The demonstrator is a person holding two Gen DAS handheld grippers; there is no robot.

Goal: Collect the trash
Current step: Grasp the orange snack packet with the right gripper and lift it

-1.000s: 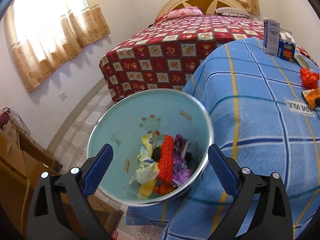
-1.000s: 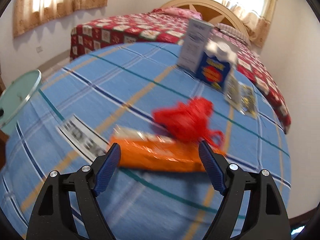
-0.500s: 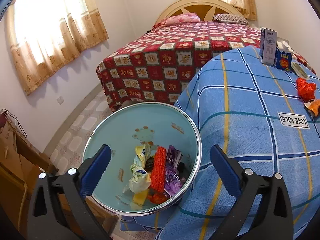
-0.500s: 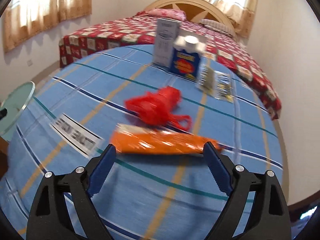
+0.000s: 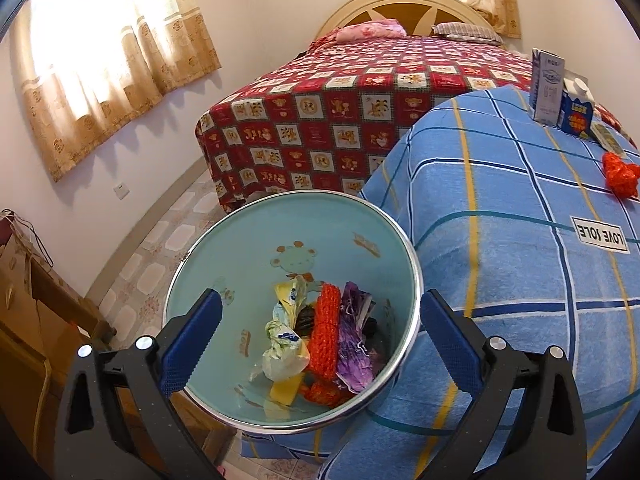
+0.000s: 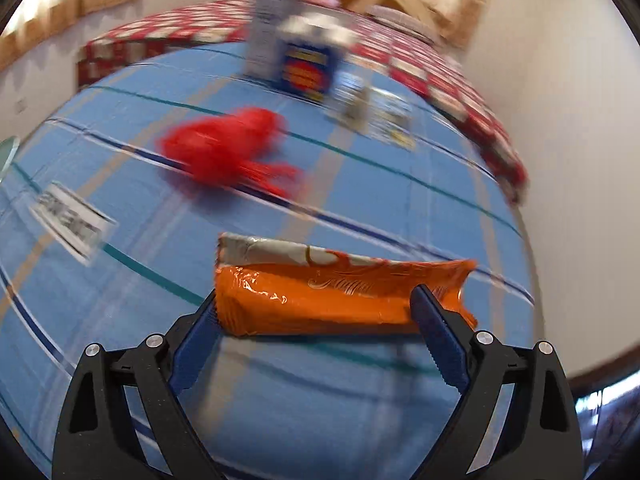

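A light blue trash bin (image 5: 224,256) with a metal rim stands beside the blue plaid table (image 5: 500,240) and holds several wrappers (image 5: 320,332). My left gripper (image 5: 316,320) is open and empty, hovering over the bin's mouth. In the right wrist view an orange snack wrapper (image 6: 340,296) lies on the table. My right gripper (image 6: 316,308) is open, its fingers on either side of the wrapper's near edge. A red crumpled bag (image 6: 224,148) lies beyond it, also showing in the left wrist view (image 5: 620,174).
Two cartons (image 6: 292,56) and flat packets (image 6: 384,120) stand at the table's far side. A "LOVE" label (image 5: 600,234) is on the cloth. A bed (image 5: 360,92) with a red quilt lies behind. A wooden cabinet (image 5: 24,320) is left of the bin.
My right gripper has moved forward and down until its fingers flank the orange wrapper. The left gripper shifted slightly over the bin, still open.
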